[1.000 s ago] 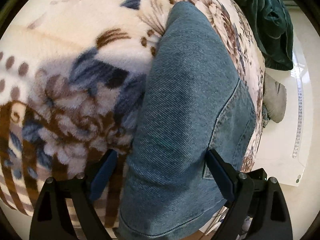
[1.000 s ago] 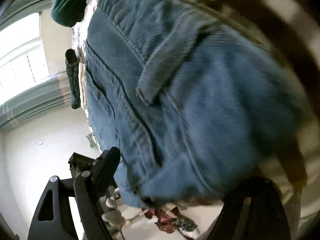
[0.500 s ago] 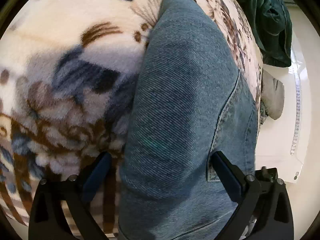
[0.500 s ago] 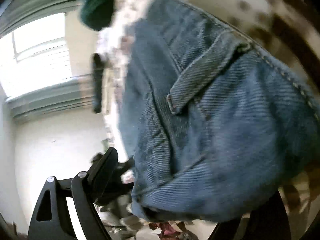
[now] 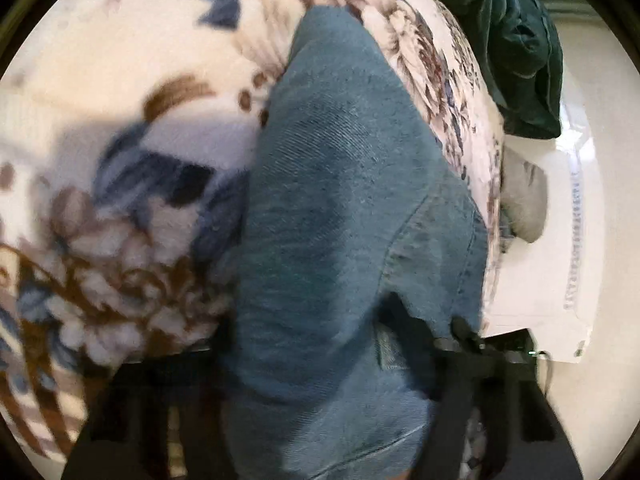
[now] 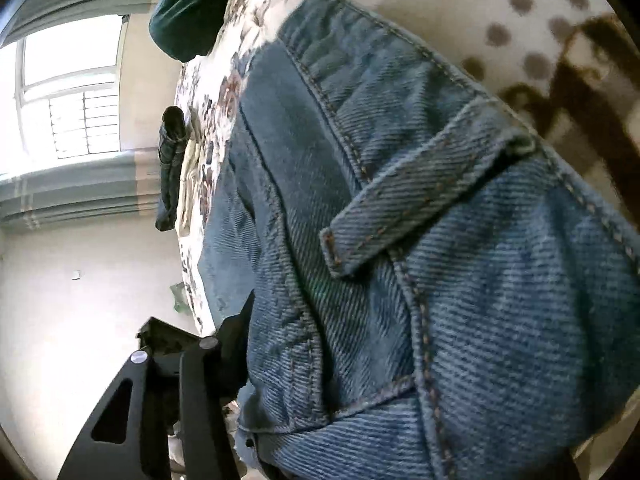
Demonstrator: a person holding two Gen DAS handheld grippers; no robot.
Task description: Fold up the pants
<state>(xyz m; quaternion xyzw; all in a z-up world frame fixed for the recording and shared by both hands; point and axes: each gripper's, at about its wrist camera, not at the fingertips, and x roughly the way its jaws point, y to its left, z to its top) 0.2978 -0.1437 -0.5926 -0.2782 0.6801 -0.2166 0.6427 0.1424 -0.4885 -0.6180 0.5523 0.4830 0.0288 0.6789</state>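
Bed covered with a floral fleece blanket [image 5: 120, 120]. Blue jeans [image 5: 340, 220] lie on it, near edge. Dark green garment [image 5: 512, 40] sits far right.

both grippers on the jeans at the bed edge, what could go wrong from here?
1. The jeans lie along the edge of the floral blanket; a pull could drag them toward the floor.
2. The left gripper straddles a thick bunch of denim; it may grab uneven layers or slip.
3. The belt loop sits loose near the right gripper; a finger could snag it.
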